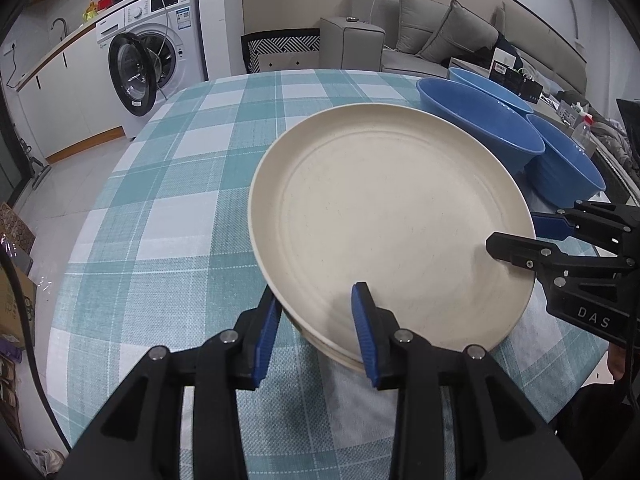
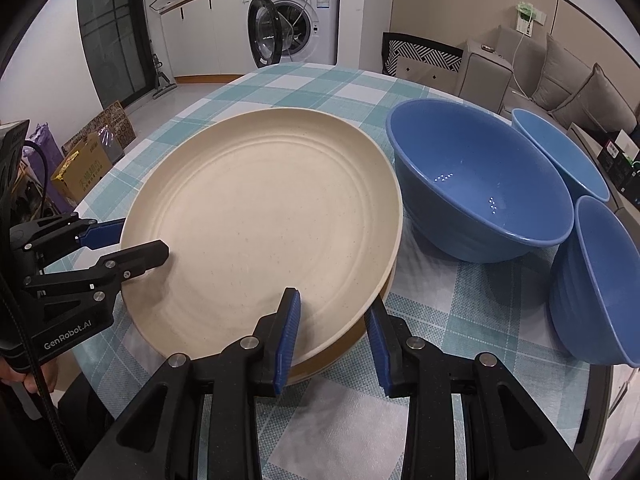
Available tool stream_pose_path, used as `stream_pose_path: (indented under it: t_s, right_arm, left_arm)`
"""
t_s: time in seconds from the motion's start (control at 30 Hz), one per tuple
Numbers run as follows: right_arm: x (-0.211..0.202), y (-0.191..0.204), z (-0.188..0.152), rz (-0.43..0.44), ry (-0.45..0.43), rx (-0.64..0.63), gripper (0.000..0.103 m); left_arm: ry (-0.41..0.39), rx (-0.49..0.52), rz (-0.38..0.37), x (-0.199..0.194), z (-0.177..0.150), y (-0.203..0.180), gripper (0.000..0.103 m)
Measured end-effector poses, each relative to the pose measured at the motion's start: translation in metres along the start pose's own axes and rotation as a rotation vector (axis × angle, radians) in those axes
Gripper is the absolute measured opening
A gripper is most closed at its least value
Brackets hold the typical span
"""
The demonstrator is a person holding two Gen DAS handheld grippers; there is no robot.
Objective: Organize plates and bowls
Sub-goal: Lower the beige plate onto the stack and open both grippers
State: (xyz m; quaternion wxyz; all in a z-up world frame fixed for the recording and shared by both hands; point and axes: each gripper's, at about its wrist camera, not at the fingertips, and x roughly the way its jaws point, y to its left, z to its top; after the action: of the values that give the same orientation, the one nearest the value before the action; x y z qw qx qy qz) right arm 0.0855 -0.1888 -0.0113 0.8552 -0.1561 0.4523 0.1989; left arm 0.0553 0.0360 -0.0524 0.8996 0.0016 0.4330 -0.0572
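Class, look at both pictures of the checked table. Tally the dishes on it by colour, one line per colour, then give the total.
Cream plates: at least 2, stacked; a second rim shows beneath the top one
Blue bowls: 3
Total: at least 5 dishes

Bare checked tablecloth (image 1: 168,184) lies open left of and beyond the cream plate (image 1: 392,216). Three blue bowls (image 2: 480,184) crowd its right side, the nearest just beside its rim.
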Motion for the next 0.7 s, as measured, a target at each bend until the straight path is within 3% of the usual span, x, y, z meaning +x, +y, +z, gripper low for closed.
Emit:
stream_pose_path:
  t_s: [0.7]
  right_arm:
    - [0.006, 0.018, -0.007, -0.090, 0.019, -0.109, 0.051]
  left_arm:
    - [0.035, 0.031, 0.009, 0.004, -0.003, -0.002, 0.039]
